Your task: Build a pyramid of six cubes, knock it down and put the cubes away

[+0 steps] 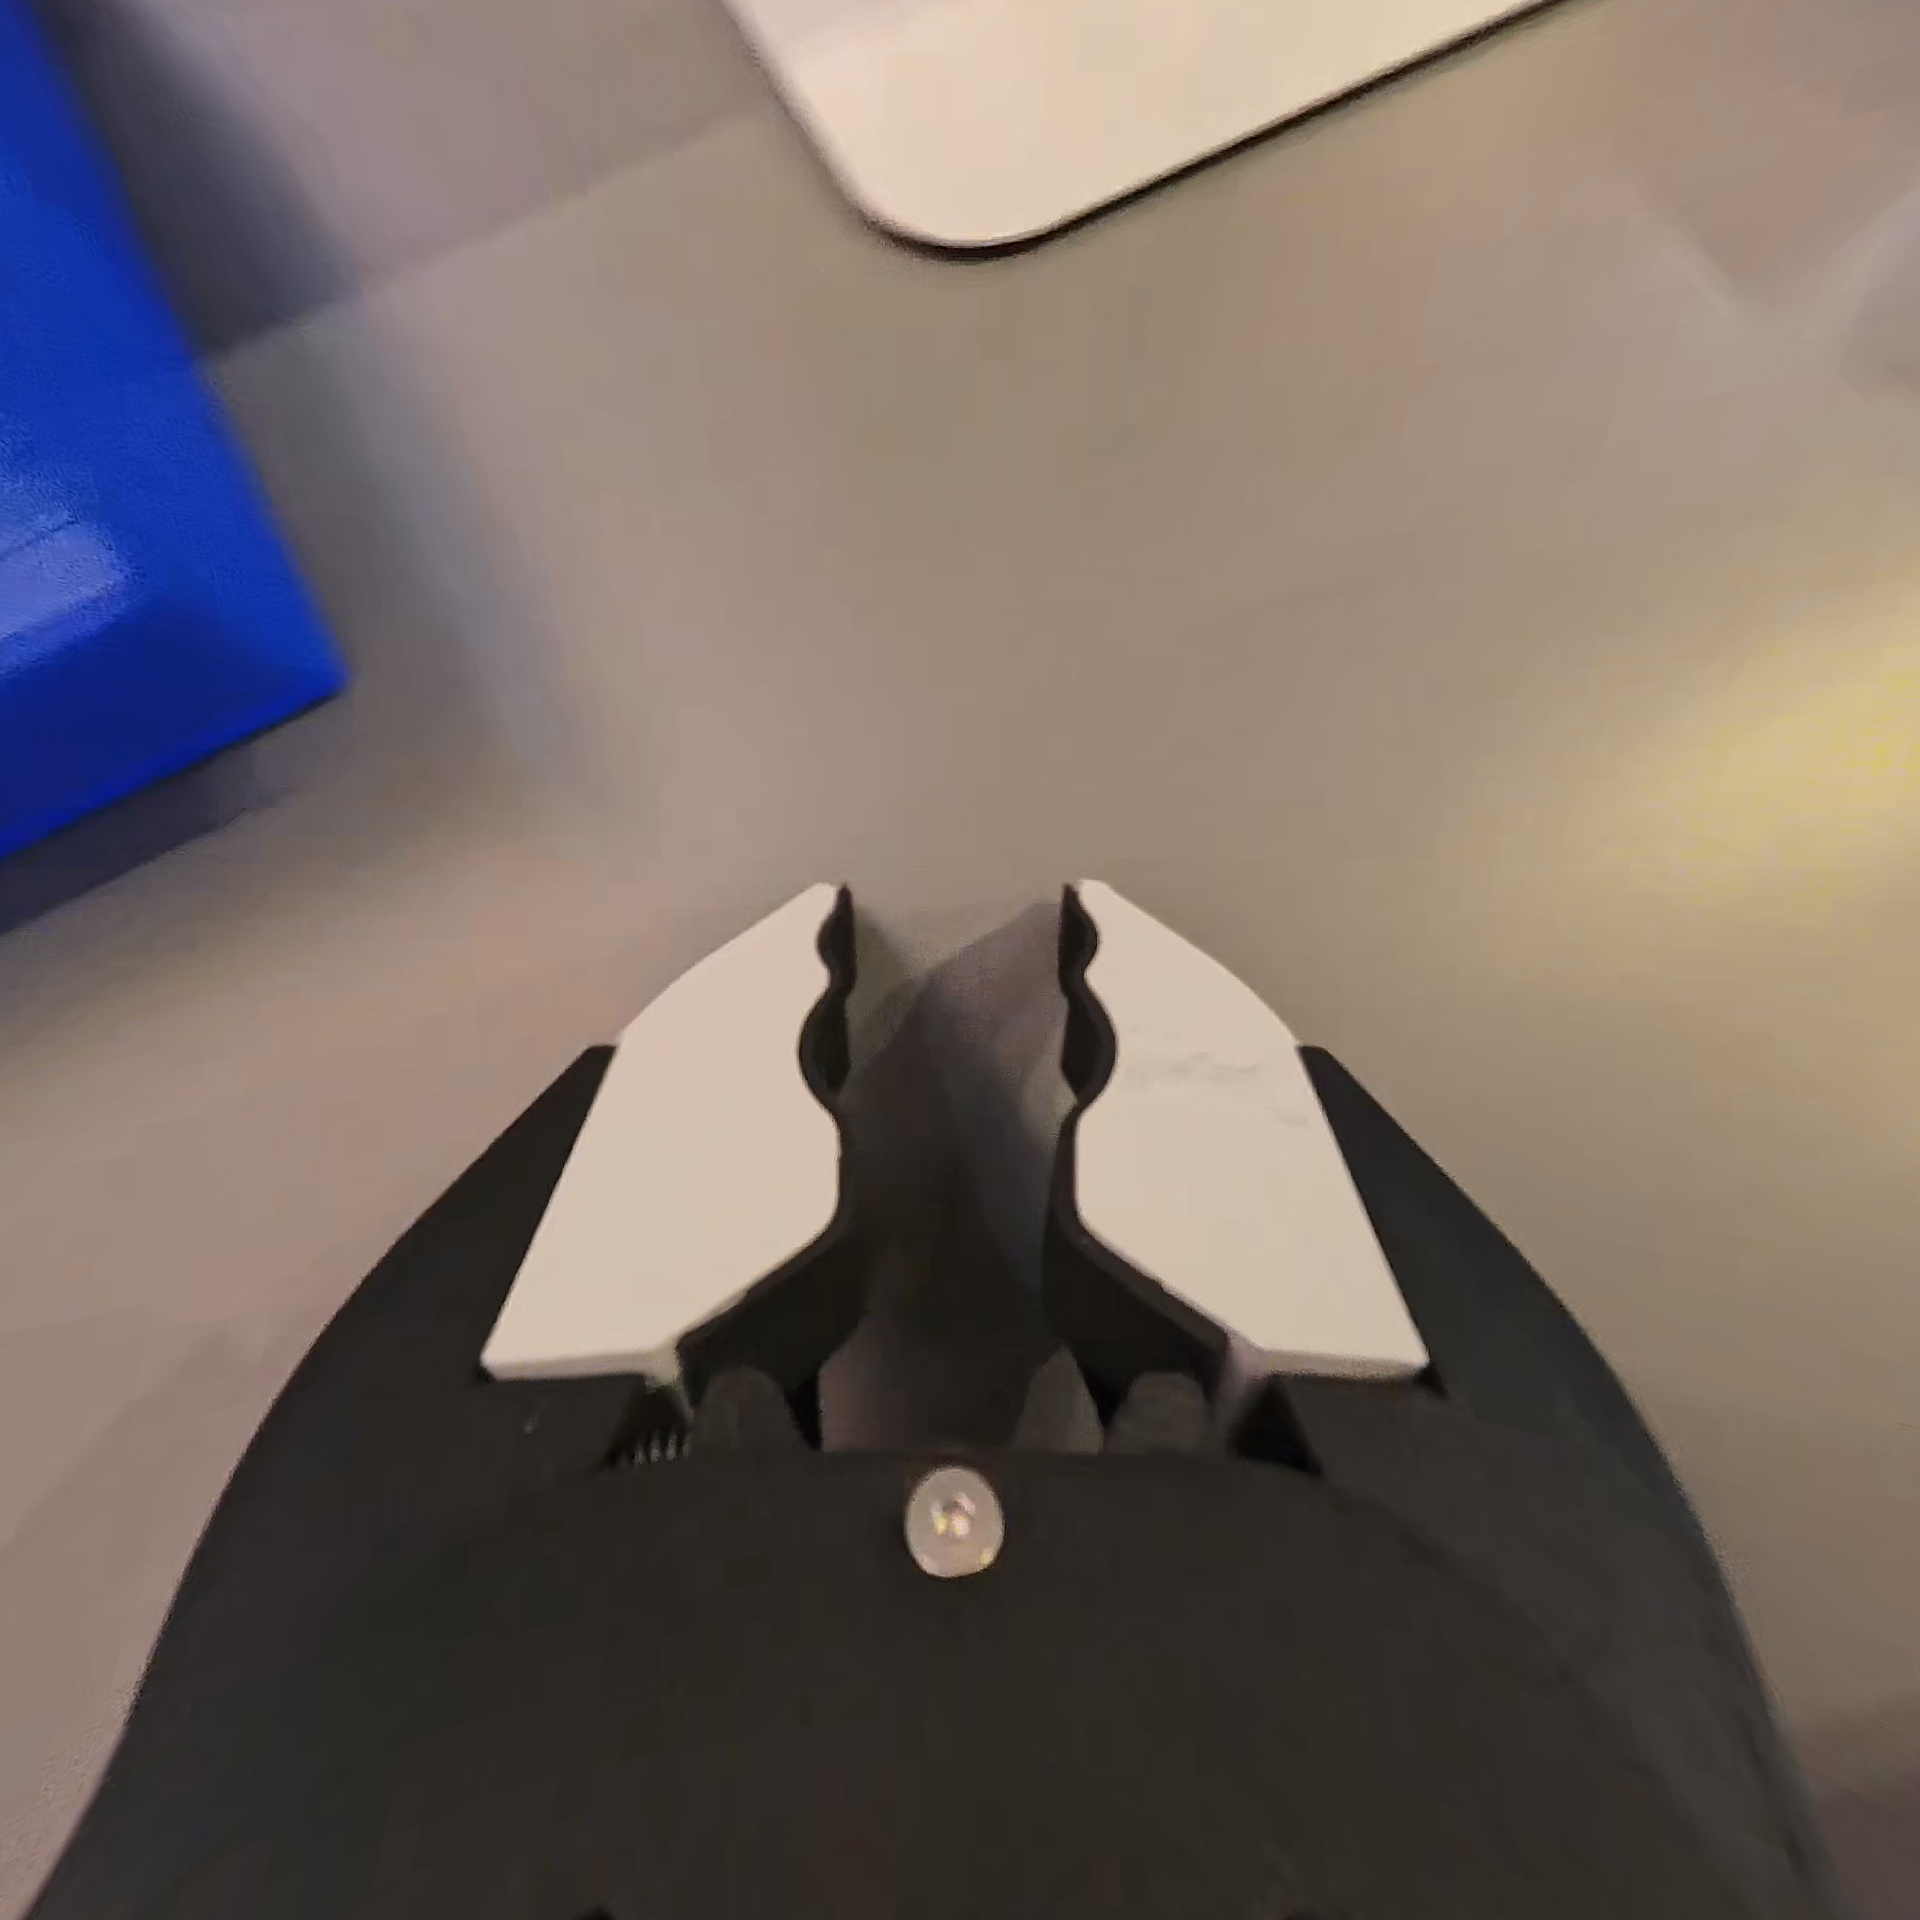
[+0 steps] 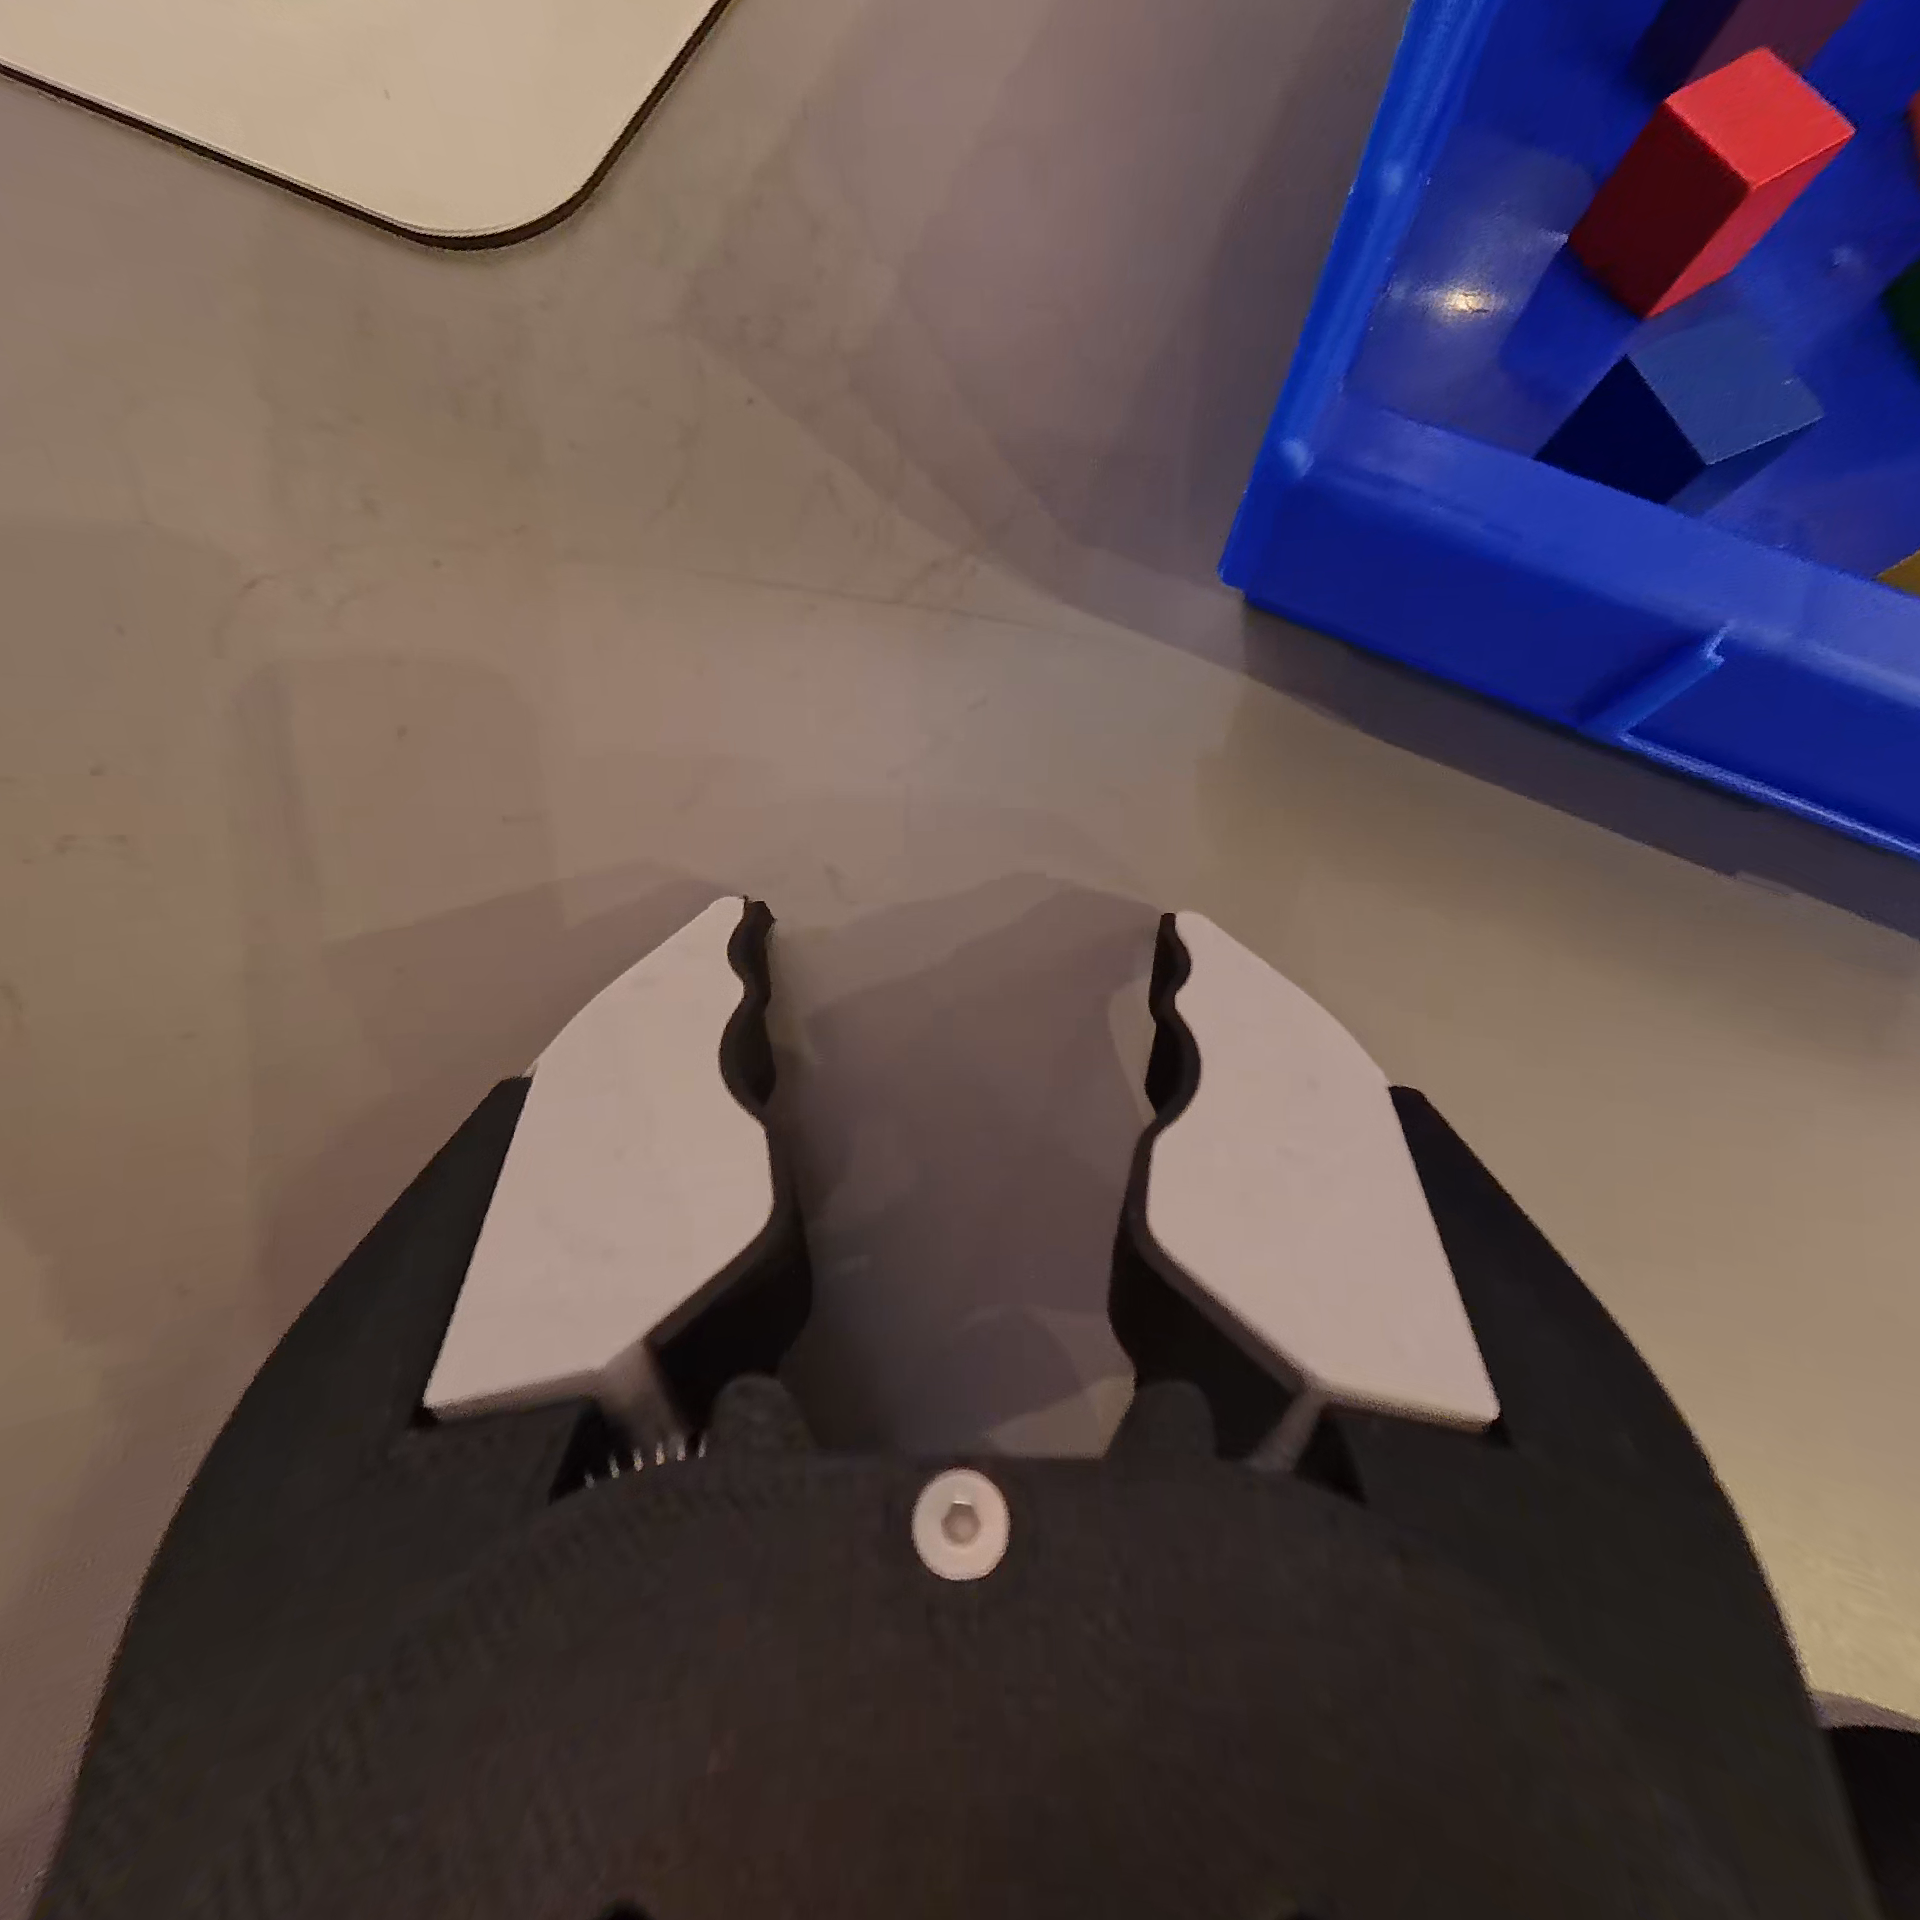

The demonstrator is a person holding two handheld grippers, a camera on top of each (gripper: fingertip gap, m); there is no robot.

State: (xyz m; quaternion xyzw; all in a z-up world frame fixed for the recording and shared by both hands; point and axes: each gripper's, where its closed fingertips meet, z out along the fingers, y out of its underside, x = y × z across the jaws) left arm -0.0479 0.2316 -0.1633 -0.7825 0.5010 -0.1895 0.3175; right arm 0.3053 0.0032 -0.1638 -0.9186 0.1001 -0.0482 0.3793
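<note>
Both grippers, left gripper (image 1: 956, 894) and right gripper (image 2: 966, 920), hover fingers spread and bare over the grey table (image 2: 727, 623) near the blue plastic bin (image 2: 1455, 582) holding coloured wooden cubes (image 2: 1714, 187).

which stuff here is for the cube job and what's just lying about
For the job: blue bin, red cube and blue cube in it, left gripper, right gripper, both open and empty.

Lying about: white board on the table.

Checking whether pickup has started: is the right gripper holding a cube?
No, the right gripper is open over bare table; cubes sit in the bin.
</note>
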